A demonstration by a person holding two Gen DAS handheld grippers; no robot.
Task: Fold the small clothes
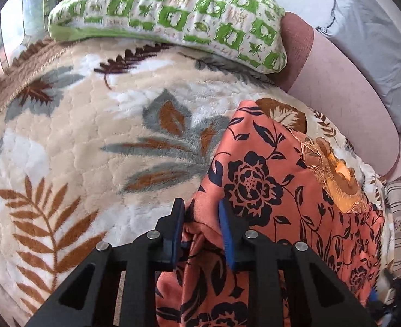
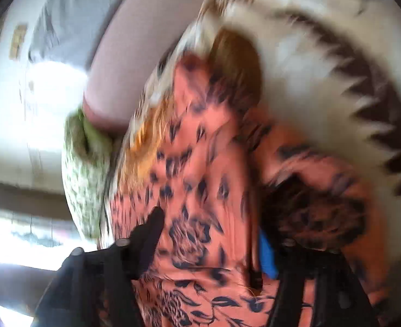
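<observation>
- So, folding is underway: the orange floral garment point(image 1: 268, 163) lies on the leaf-print blanket point(image 1: 77, 125), off toward its right side in the left view, not far from the green pillow point(image 1: 173, 13).
- Left gripper point(image 1: 202, 218) is clamped on a bunched edge of the garment; you can see cloth pinched up between the blue pads point(image 1: 226, 234), with more of it hanging below.
- Right gripper point(image 2: 211, 231) is the iffy one. That view is badly smeared. Its jaws stand wide with cloth spread across the gap, but I can't tell if the pads actually press on it, so I'd call it not gripping yet.
- My read: this is the "grab two points on the hem" step before the fold itself.
- Next move, I'd guess, needs the right side to close on a proper edge, then both hands lift together and carry it over evenly.
- Fabric looks thin and slippery, so a shallow pinch could slide out.
</observation>
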